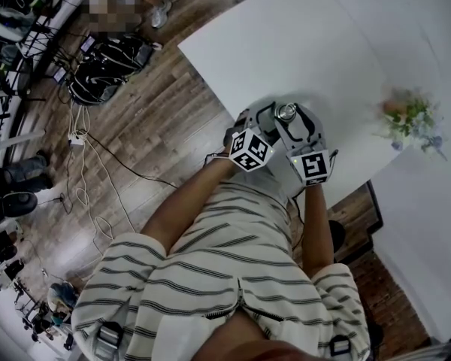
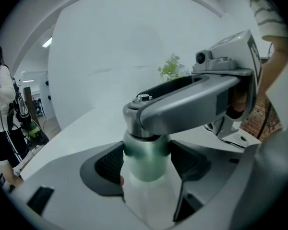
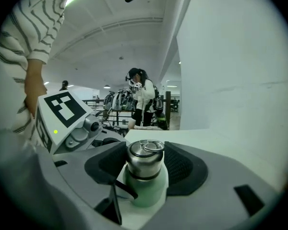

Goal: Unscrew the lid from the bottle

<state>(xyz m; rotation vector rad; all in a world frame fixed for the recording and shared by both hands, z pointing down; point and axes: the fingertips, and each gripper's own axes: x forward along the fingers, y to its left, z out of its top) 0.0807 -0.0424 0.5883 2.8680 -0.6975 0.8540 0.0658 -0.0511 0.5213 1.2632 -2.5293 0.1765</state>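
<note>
A bottle with a pale green body (image 2: pixel 145 159) and a steel lid (image 3: pixel 144 158) stands on the white table (image 1: pixel 301 43) near its front edge. My left gripper (image 2: pixel 146 162) is shut on the green body, with a dark pad on each side. My right gripper (image 3: pixel 145 161) comes from the opposite side and is shut on the steel lid. In the left gripper view one right finger (image 2: pixel 192 102) crosses in front of the lid. From the head view only the lid top (image 1: pixel 287 112) shows between the two grippers, whose marker cubes sit just below it.
A small bunch of flowers (image 1: pixel 412 119) lies on the table to the right. Left of the table, bags and cables (image 1: pixel 105 66) lie on the wood floor. A person (image 3: pixel 141 104) stands far behind in the right gripper view.
</note>
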